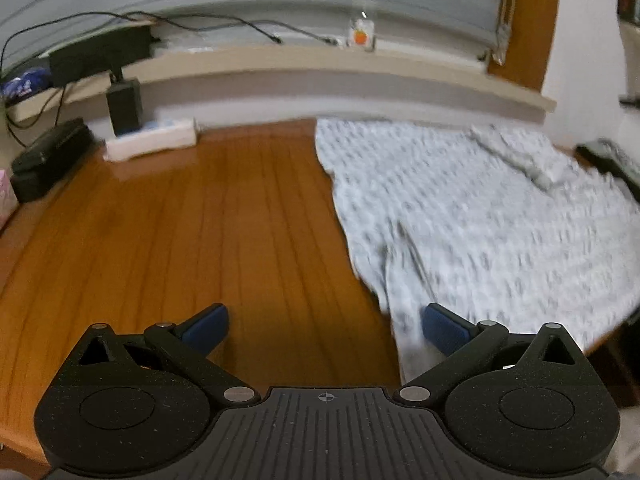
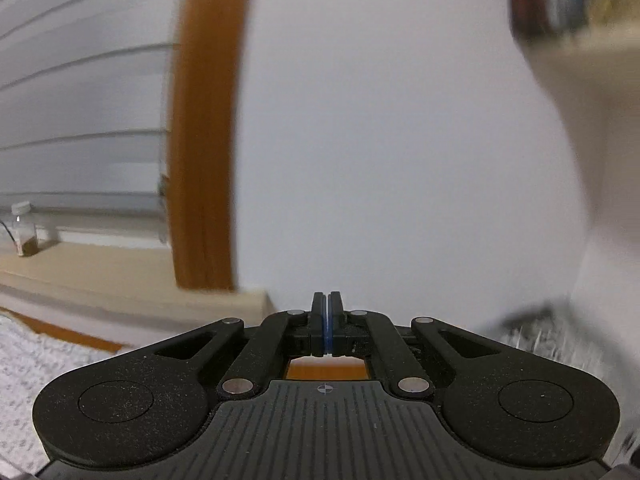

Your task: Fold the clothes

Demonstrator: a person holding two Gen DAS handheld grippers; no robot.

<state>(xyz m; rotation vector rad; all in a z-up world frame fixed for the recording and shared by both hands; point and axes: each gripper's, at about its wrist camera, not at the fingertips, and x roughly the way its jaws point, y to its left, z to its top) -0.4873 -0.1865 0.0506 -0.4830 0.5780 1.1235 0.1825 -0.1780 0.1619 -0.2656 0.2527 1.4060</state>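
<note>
A light grey patterned garment (image 1: 472, 216) lies spread flat on the right half of a wooden table (image 1: 180, 232), a sleeve folded over near its far right corner. My left gripper (image 1: 324, 330) is open above the table's near edge; its right blue pad (image 1: 444, 330) sits over the garment's near left corner, and nothing is between the fingers. In the right wrist view my right gripper (image 2: 327, 326) is shut with nothing in it, raised and facing a white wall. A patch of the same garment (image 2: 24, 376) shows at the lower left.
At the table's back left stand a white box (image 1: 154, 140), a black adapter (image 1: 125, 106) and a black case (image 1: 50, 156). A sill (image 1: 304, 60) with cables and a small bottle (image 1: 362, 36) runs behind. A dark object (image 1: 612, 158) lies at the right edge.
</note>
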